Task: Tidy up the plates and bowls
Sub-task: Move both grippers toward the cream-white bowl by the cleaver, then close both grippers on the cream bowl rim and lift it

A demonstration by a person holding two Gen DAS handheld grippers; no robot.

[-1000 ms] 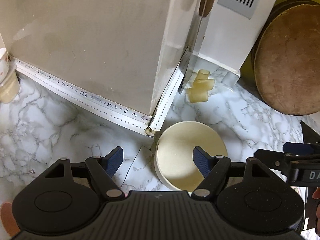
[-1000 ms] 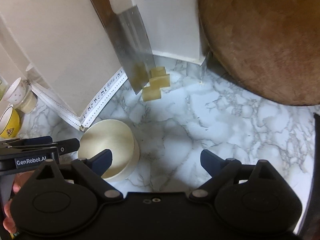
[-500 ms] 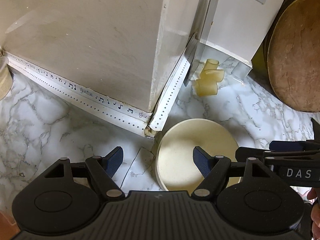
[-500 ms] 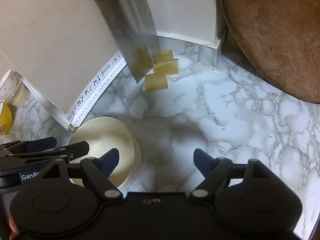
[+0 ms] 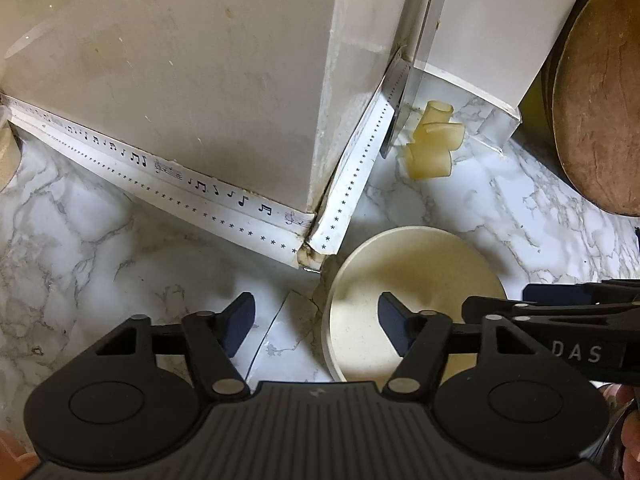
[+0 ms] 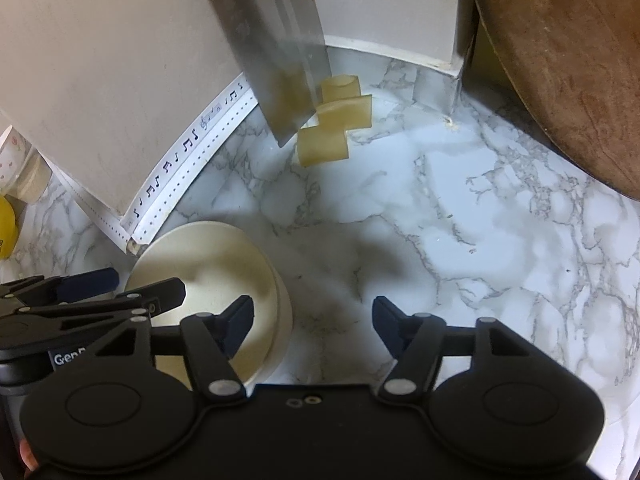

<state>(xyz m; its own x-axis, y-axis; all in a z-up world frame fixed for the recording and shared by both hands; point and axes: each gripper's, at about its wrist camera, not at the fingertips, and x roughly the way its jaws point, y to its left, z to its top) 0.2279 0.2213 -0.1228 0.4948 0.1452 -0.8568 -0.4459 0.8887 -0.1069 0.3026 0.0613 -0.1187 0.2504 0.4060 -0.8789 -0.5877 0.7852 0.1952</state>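
Note:
A cream bowl [image 5: 420,276] stands on the marble counter [image 5: 100,240] at the foot of a wall corner. My left gripper [image 5: 316,320] straddles its left rim, one finger on the counter side and the other inside the bowl. Its jaws are closing, and the pads stand apart from the wall. In the right wrist view the same bowl [image 6: 208,276] sits at the lower left. My right gripper [image 6: 312,320] straddles its right wall, left finger inside and right finger outside. These jaws are closing too, without touching. Each gripper shows at the edge of the other's view.
A wall corner edged with music-note tape [image 5: 224,196] rises just behind the bowl. A cleaver blade [image 6: 280,52] leans there above yellowish tube pieces [image 6: 332,124]. A round wooden board [image 6: 560,60] leans at the right. Cups [image 6: 16,168] stand at the far left.
Both grippers have sunk closer to the bowl, which now looks larger. Both pairs of jaws have narrowed, the right pair more, and now straddle opposite walls of the bowl.

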